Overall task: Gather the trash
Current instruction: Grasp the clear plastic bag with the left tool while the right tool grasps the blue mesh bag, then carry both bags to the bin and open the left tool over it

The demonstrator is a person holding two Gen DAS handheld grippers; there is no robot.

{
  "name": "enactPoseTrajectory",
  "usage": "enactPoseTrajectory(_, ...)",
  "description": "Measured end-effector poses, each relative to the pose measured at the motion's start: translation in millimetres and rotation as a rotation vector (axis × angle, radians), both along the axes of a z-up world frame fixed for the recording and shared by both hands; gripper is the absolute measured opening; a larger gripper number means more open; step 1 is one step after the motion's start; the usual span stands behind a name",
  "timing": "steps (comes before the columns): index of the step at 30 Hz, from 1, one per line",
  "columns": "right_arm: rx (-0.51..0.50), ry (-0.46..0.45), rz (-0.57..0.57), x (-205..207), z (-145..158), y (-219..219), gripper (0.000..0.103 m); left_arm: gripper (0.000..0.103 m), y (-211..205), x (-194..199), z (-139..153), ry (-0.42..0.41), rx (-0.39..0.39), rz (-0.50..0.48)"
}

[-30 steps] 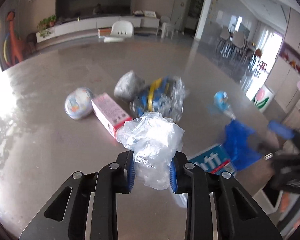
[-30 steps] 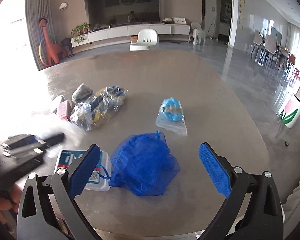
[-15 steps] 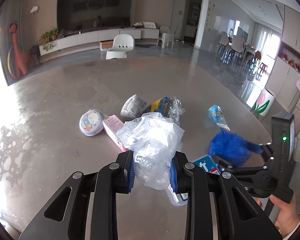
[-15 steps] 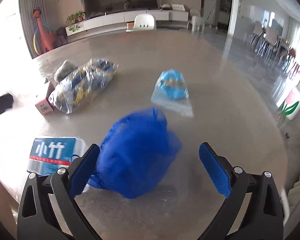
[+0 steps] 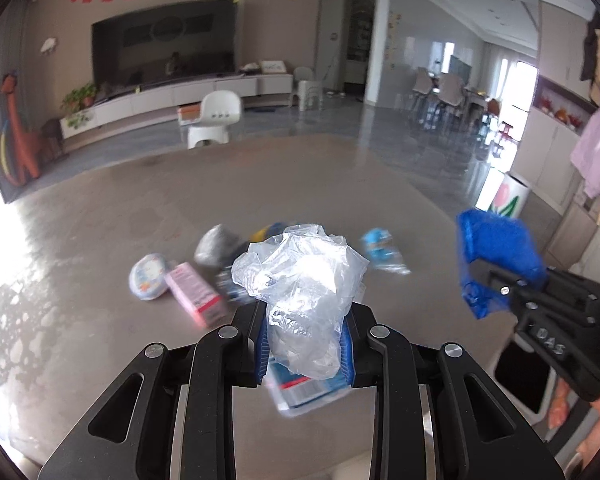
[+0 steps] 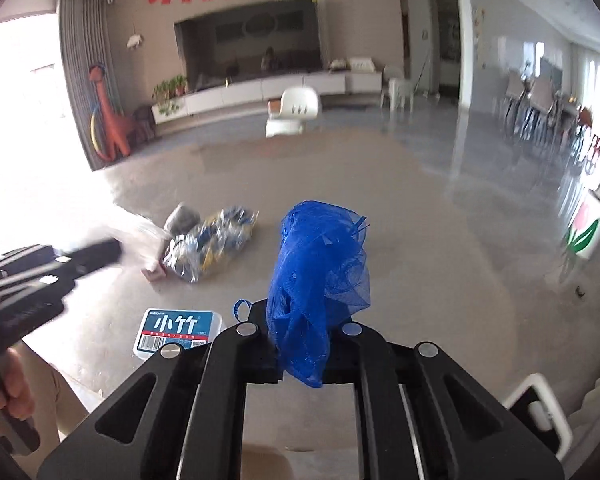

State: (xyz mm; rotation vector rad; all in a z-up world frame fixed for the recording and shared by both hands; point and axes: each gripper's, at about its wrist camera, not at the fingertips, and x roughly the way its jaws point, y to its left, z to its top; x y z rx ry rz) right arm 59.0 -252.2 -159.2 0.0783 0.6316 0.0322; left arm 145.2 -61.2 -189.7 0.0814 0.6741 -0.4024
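Left gripper (image 5: 305,344) was clamped on a clear bag (image 5: 300,280), a crumpled, translucent plastic film that bulged up and forward from between the blue ribbed pads. Right gripper (image 6: 302,360), whose jaws had just been closing, pinched a blue mesh bag (image 6: 320,276) at its gathered lower part; the fine, see-through netting stood up above the fingertips in a loose, rumpled column, with a small cord loop beside the left finger. In the left wrist view the same mesh bag (image 5: 496,252) showed ahead and to the right of that gripper, clear of the table (image 5: 100,240).

On the smooth, glossy grey-brown table, ahead of the left gripper, lay a pink carton (image 5: 196,294), a round white tub (image 5: 148,282), a grey lump (image 5: 214,245) and a small blue packet (image 5: 382,246), all blurred. Just ahead-left of the right gripper lay a flat wipes pack (image 6: 178,332) with a blue label, and farther off a clear bag of mixed wrappers (image 6: 212,244).
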Motion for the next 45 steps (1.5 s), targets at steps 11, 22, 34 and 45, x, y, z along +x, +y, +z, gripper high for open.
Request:
enactPoseTrajectory(11, -0.041, -0.059, -0.143, -61.6, 24.2, -65.1, 0.012, 0.027, -92.4, -32.7, 11.3, -0.031, 0.001, -0.207)
enactPoseTrajectory(22, -0.07, -0.062, -0.334, -119.4, 11.2, -137.6, 0.012, 0.027, -210.4, -73.8, -2.0, -0.012, 0.028, -0.45)
enactPoseTrajectory(34, -0.059, -0.029, -0.498, -171.8, -29.6, -194.9, 0.012, 0.027, -294.5, -121.3, -33.9, 0.003, 0.118, -0.635)
enactPoseTrajectory(45, -0.058, 0.041, -0.6, -197.4, -60.8, -225.8, 0.013, 0.098, -358.4, -140.3, -79.0, -0.01, 0.318, -0.678)
